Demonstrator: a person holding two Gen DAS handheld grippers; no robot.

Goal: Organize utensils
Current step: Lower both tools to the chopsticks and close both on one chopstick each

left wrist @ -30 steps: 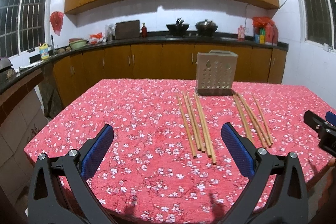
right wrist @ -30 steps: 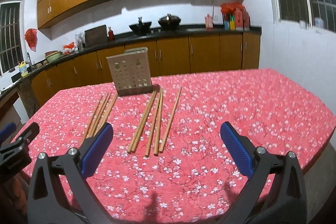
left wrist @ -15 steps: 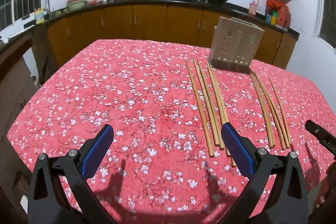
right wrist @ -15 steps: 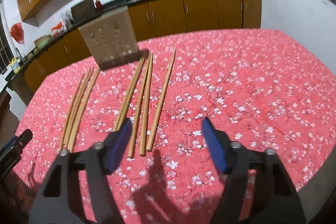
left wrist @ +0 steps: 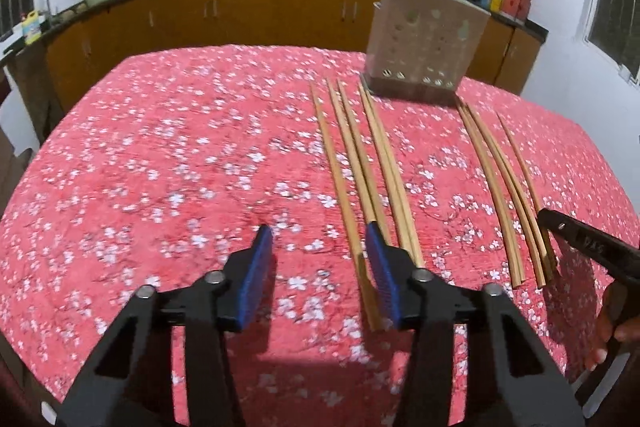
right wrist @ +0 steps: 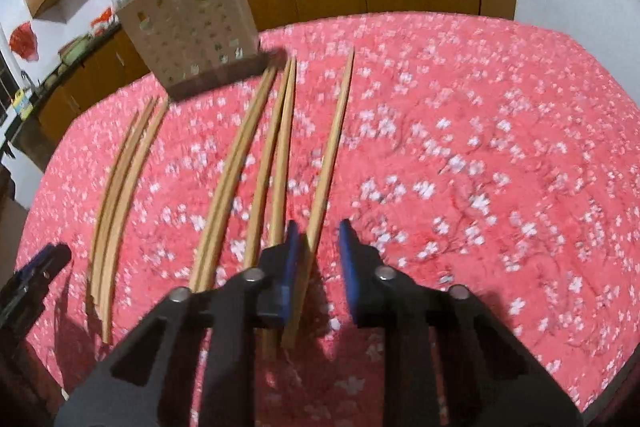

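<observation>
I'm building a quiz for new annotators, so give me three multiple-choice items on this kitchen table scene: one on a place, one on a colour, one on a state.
1. Where does the perforated holder stand?
A) at the table's far end, beyond the chopsticks
B) at the near edge
C) on the counter

2. What colour is the cloth?
A) blue
B) red with white blossoms
C) plain green

3. How are the chopsticks placed?
A) upright in the holder
B) lying flat on the cloth
C) stacked crosswise

Key:
1 A, since the chopsticks' far tips end near its base.
2 B, seen in both views.
3 B, since all lie lengthwise in two groups and none is in the holder.
</observation>
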